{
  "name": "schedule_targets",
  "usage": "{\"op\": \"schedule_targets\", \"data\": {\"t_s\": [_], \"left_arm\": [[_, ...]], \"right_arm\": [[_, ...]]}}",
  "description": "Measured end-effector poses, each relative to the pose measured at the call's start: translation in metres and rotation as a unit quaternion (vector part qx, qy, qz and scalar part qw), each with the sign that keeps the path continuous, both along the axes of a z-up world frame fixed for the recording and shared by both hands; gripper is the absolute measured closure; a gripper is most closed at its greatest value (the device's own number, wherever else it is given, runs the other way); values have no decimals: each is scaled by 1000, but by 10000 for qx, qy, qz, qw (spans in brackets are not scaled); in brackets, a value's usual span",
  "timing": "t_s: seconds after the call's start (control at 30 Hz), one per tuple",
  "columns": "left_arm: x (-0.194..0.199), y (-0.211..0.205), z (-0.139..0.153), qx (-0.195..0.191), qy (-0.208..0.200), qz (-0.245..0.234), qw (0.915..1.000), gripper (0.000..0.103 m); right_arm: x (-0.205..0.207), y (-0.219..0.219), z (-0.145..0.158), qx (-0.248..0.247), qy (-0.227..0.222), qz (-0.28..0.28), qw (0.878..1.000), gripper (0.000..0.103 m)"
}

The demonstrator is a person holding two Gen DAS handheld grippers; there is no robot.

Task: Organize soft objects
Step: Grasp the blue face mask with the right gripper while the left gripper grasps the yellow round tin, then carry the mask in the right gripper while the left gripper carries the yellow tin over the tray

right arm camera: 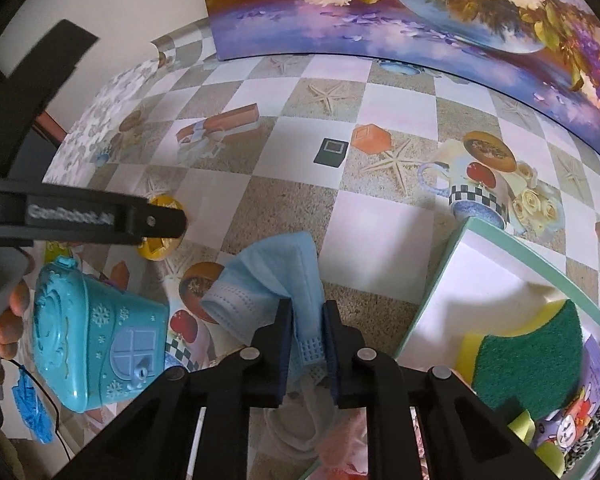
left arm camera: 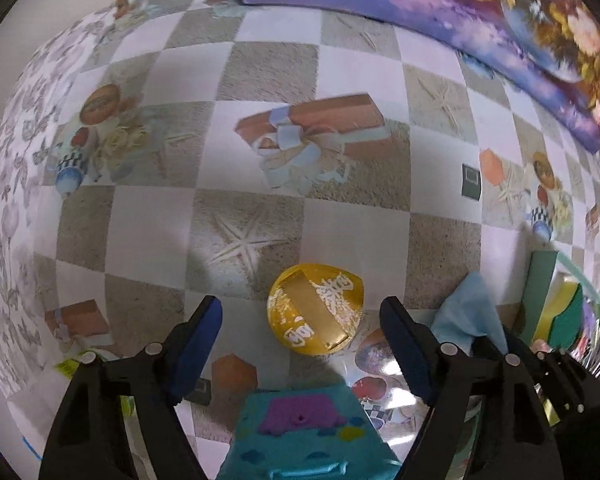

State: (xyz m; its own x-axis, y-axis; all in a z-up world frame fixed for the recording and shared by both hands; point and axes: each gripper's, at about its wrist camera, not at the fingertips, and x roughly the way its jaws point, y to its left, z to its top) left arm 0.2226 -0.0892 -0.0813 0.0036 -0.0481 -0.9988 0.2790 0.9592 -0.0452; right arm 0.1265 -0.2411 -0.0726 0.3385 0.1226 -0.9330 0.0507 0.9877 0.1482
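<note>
At the bottom centre of the right wrist view, the right gripper (right arm camera: 307,344) is pinching the edge of a blue face mask (right arm camera: 276,280) between its narrow pads; the rest of the mask is spreading up and left over the tablecloth (right arm camera: 284,208). Just right of it a green-rimmed box (right arm camera: 432,280) is holding a green and yellow sponge (right arm camera: 528,356). At lower left a teal toy house (right arm camera: 96,332) is sitting beside a hand (right arm camera: 12,320).

In the left wrist view, the left gripper (left arm camera: 300,340) is standing wide, holding nothing. A gold round disc (left arm camera: 315,309) is lying between its fingers, apart from both pads, with the toy house (left arm camera: 304,432) below it at the bottom edge. The mask (left arm camera: 468,312) is showing at lower right, outside the right finger.

The checked tablecloth (left arm camera: 260,80), printed with starfish, gift boxes and cups, is filling the middle. A flower painting (right arm camera: 420,8) is leaning along the top, with a pale wall (right arm camera: 132,0) at upper left.
</note>
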Motion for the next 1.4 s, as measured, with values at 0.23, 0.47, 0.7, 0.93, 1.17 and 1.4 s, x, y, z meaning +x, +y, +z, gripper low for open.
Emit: {"op": "schedule_targets", "data": {"t_s": [0.23,0.47,0.7,0.93,1.17,1.4], "left_arm": [[2,-7,-8,-55,97,19,9999,53],[0,3,21,-255,-259,343,9987,54],[-21,14,91,-656,-992,526,9915,54],[-67,9,132,-1016,-1608,559,9801,54],[-116,4,142,-1425,-1789,661,9712,54],[-165,-16,145,-1591,-1889,446,9680,54]], "right_arm": [[-8,9,3,-14,-50,-8,10000,88],[-18,8,18,20,-158,-53,9999,91],[-37,8,51,150,-456,-115,9988,93],[-69,6,85,297,-785,-204,9963,93],[-108,-8,109,383,-1097,-429,9923,93],[-149,-34,136,398,-1457,-800,9853,93]]}}
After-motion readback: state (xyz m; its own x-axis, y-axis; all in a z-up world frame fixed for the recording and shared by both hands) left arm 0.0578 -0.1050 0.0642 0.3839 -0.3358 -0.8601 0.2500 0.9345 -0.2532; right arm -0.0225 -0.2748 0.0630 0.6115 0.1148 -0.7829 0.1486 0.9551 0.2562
